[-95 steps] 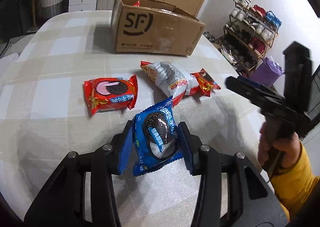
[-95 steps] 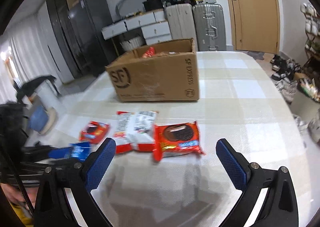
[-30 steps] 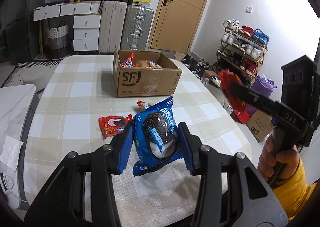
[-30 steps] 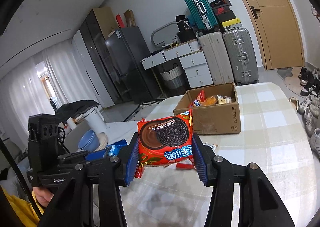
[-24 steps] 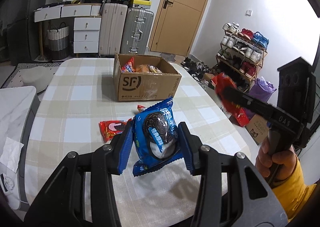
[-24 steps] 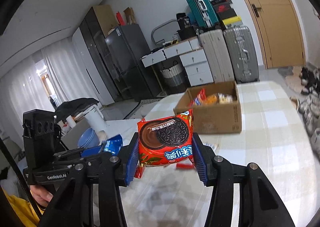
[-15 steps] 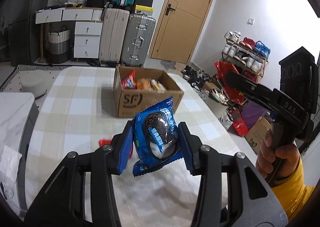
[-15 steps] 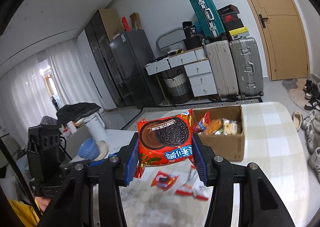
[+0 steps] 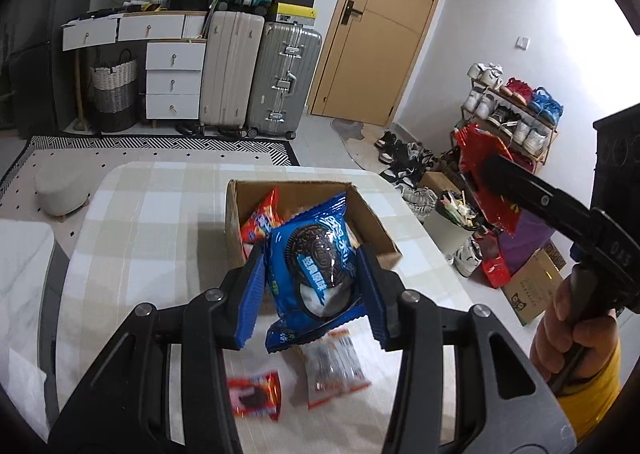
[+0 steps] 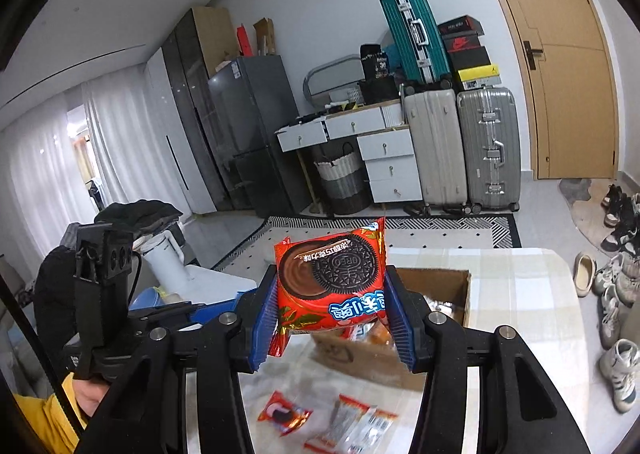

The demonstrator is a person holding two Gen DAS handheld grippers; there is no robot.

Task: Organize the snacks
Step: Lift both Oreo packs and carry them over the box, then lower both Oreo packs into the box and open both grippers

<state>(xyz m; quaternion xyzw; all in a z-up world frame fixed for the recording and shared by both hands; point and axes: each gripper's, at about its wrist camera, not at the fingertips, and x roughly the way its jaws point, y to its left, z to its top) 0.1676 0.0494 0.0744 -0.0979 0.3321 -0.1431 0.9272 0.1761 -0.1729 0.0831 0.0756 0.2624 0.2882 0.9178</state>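
Note:
My left gripper [image 9: 314, 296] is shut on a blue Oreo packet [image 9: 314, 266] and holds it high above the table, in front of the open cardboard box [image 9: 374, 222]. My right gripper [image 10: 332, 316] is shut on a red Oreo packet [image 10: 332, 286], also held high above the box [image 10: 444, 282]. The box holds several snack packets, one of them red [image 9: 260, 220]. On the table below lie a small red Oreo packet [image 9: 254, 394] and a white packet with red ends [image 9: 334, 364]. The right gripper with its red packet [image 9: 486, 178] shows at the right of the left wrist view.
The checked tablecloth [image 9: 148, 222] covers the table. Suitcases [image 9: 282, 82], a white drawer unit [image 9: 172, 74] and a door stand behind. A shoe rack [image 9: 512, 110] and bags are on the floor to the right. A white side table [image 9: 20, 274] stands left.
Both grippers have risen and moved forward toward the box with their packets; the view now looks down into the box, and the loose packets on the table have dropped toward the bottom of view.

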